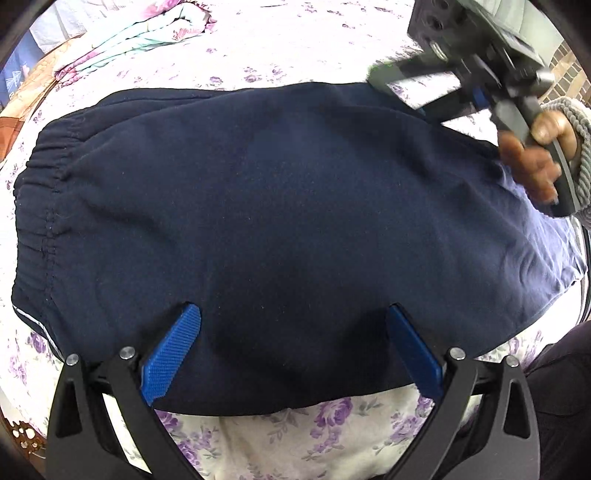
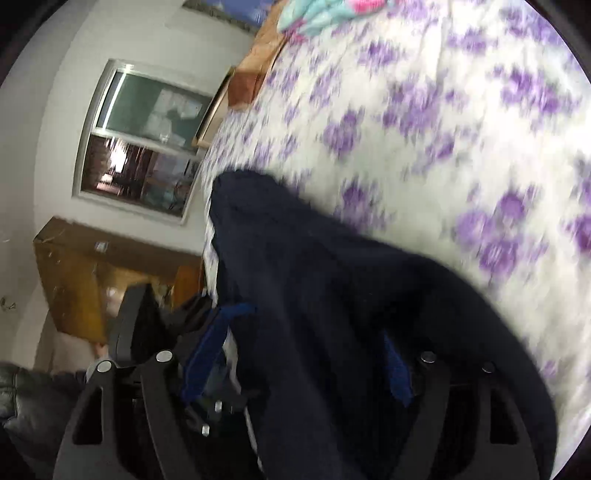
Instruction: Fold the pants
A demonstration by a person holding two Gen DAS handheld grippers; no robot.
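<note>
The pants (image 1: 280, 206) lie flat on the bed (image 1: 295, 44), already doubled into a broad dark block with the waistband (image 1: 40, 166) off to the left of my left jaws. My left gripper (image 1: 291, 354) hangs over the near edge of the cloth, its jaws spread wide with the fabric beneath them and nothing pinched; I cannot tell whether the pads (image 1: 173, 354) actually touch it. My right gripper (image 2: 295, 362) is at the far right end of the block, tilted hard, and its view is smeared. Its jaws stand apart with a ridge of dark cloth running up between them; the pads (image 2: 397, 373) do not seem to press on it, so I judge it as loose, not gripped.

The risks from here, as I see them:
- If I close the right jaws on that ridge, I may catch only the top layer and drag the fold open.
- The left jaws sit right at the hem; a shallow bite there could slip off as I lift.
- With both hands close over soft, thick cloth, moving one sideways could skew the stack and leave the edges uneven.

Past the jaws, a folded quilt (image 1: 140, 33) lies at the head of the bed, well apart.
</note>
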